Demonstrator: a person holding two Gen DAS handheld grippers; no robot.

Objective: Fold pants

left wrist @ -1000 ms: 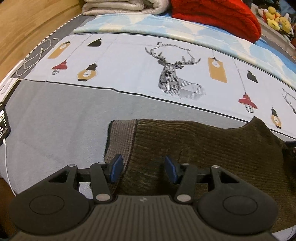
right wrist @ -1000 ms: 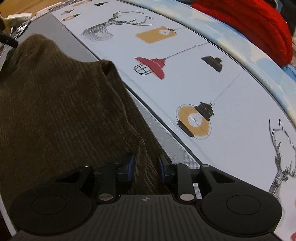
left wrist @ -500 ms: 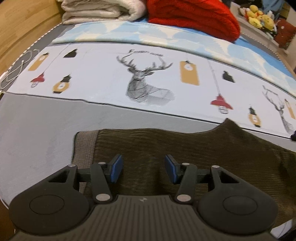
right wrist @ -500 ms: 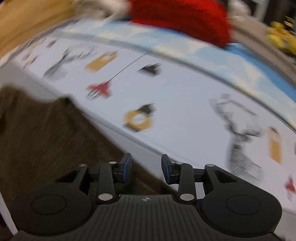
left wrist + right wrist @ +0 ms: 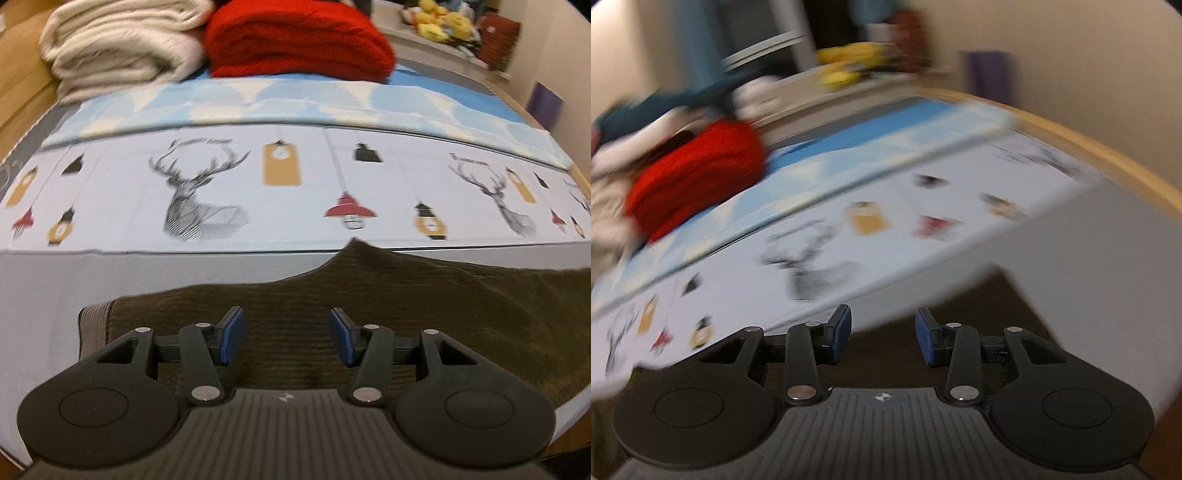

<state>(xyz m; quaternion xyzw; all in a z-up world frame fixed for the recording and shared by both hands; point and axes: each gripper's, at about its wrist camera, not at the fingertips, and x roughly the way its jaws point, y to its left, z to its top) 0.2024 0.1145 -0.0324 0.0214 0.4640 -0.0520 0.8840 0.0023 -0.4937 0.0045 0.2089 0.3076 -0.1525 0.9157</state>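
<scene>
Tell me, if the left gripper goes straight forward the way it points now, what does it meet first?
Most likely the brown pants: the open left gripper has the fabric directly ahead between its fingers. Beyond lies the printed bedsheet. Its height above the fabric is unclear.

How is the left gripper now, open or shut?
Open. The left gripper hangs over the brown pants with its two blue pads wide apart and no cloth pinched between them.

We see the left gripper (image 5: 284, 336), jaws apart, above brown pants (image 5: 424, 314) lying on the bed (image 5: 110, 266).
</scene>
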